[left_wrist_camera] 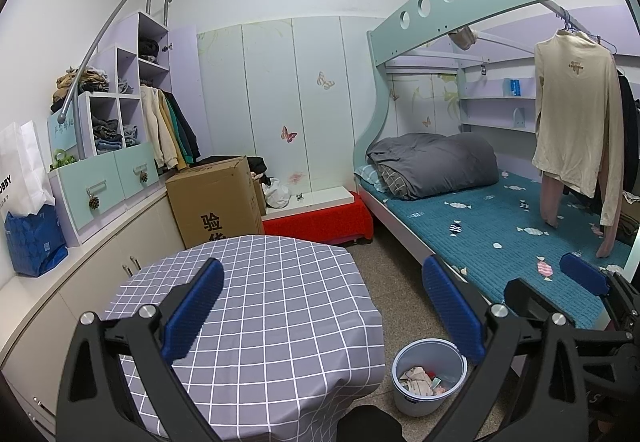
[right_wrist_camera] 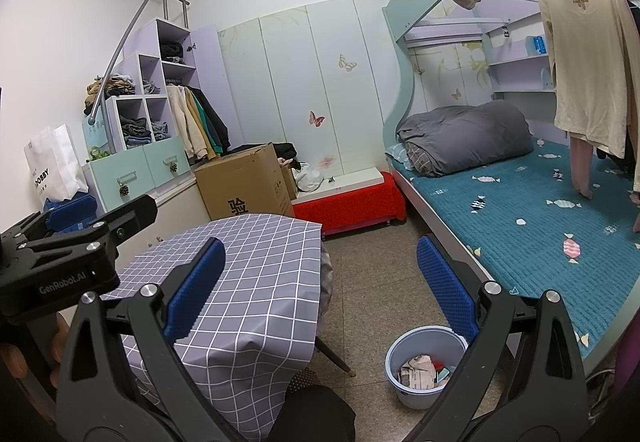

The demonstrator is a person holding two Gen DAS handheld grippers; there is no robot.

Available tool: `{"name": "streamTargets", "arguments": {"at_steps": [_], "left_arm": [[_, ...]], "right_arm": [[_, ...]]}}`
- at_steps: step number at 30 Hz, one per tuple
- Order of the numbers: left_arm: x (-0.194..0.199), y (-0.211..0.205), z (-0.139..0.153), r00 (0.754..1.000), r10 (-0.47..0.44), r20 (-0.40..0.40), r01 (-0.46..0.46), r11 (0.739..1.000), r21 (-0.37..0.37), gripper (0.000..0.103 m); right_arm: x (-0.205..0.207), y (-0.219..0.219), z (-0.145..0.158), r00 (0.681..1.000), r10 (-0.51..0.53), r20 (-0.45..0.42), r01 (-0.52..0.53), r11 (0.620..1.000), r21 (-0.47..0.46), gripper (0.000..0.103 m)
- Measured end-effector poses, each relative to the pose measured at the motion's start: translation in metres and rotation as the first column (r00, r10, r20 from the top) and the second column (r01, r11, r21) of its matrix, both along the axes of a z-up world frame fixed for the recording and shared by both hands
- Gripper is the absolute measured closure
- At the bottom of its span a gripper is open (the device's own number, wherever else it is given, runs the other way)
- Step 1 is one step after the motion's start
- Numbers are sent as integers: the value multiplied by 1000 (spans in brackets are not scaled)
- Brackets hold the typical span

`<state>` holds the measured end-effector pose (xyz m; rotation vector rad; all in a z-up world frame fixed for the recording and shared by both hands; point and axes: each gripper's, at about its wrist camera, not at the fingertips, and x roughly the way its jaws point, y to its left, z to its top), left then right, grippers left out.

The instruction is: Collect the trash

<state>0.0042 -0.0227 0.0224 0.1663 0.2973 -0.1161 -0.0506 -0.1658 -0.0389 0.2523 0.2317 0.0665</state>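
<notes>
The bunk bed [right_wrist_camera: 532,226] with its teal mattress runs along the right of the room, and the floor [right_wrist_camera: 372,282] lies between it and the table [left_wrist_camera: 264,306], which wears a grey checked cloth and shows a bare top with no litter on it. On the floor, just off the table's near right corner and near the bed's edge, stands the pale blue bin [right_wrist_camera: 426,366], upright, already holding the crumpled paper [right_wrist_camera: 418,370] and a few small coloured scraps. The left gripper [left_wrist_camera: 320,316] is held above the table's near edge, its jaws spread wide with nothing between them. The right gripper [right_wrist_camera: 320,290] hovers over the floor beside the table, jaws equally wide and empty. Judging by the cleared table and filled bin, collection looks finished or close to it. Any next move calls for scanning floor and bed for stray pieces.
</notes>
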Motion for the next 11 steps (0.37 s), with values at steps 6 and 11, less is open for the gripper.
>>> {"name": "streamTargets", "arguments": {"at_steps": [6,11], "left_arm": [[5,6,-3,1000,-5,-19,5,1000,0,5],[14,16,-8,999,5,-32,-5,1000,6,5]], "right_arm": [[0,2,0,1000,0,-1,0,1000,1,9],[5,7,-3,1000,2,-12,-2,1000,9,9]]}}
